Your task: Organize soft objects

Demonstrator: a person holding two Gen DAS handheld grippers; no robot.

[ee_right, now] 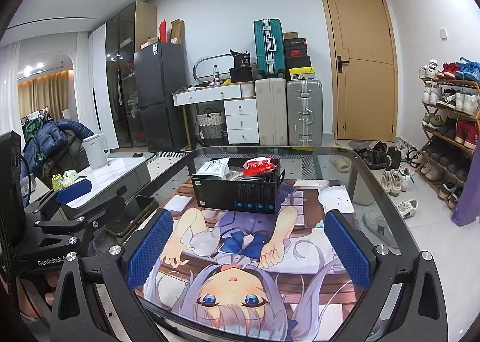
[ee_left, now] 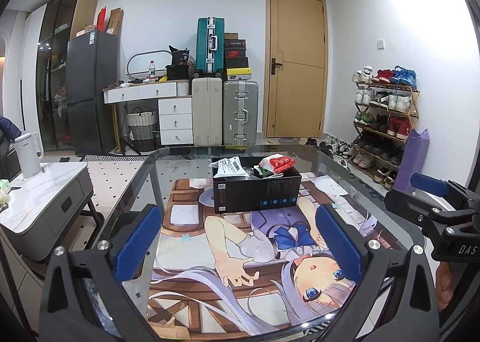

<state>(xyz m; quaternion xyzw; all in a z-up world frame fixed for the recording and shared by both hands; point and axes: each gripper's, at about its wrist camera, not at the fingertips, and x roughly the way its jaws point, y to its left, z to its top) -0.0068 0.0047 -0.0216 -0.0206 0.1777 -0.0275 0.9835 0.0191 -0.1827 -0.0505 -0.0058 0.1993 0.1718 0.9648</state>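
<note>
A black open box (ee_left: 258,192) (ee_right: 240,192) stands on the far half of the printed mat (ee_left: 240,267) (ee_right: 240,267) on the glass table. A white soft packet (ee_left: 232,168) (ee_right: 214,168) and a red-and-white soft packet (ee_left: 277,163) (ee_right: 258,165) lie in the box, sticking out of its top. My left gripper (ee_left: 238,241) is open and empty above the near part of the mat. My right gripper (ee_right: 249,250) is open and empty, level with it; it also shows at the right edge of the left wrist view (ee_left: 432,207). Both are well short of the box.
The glass table's rim (ee_left: 345,159) curves round the mat. A low grey side table (ee_left: 45,198) with a white kettle (ee_left: 28,154) stands to the left. A phone (ee_right: 132,216) lies on the glass left of the mat. A shoe rack (ee_left: 387,126) and loose shoes (ee_right: 396,180) are on the right.
</note>
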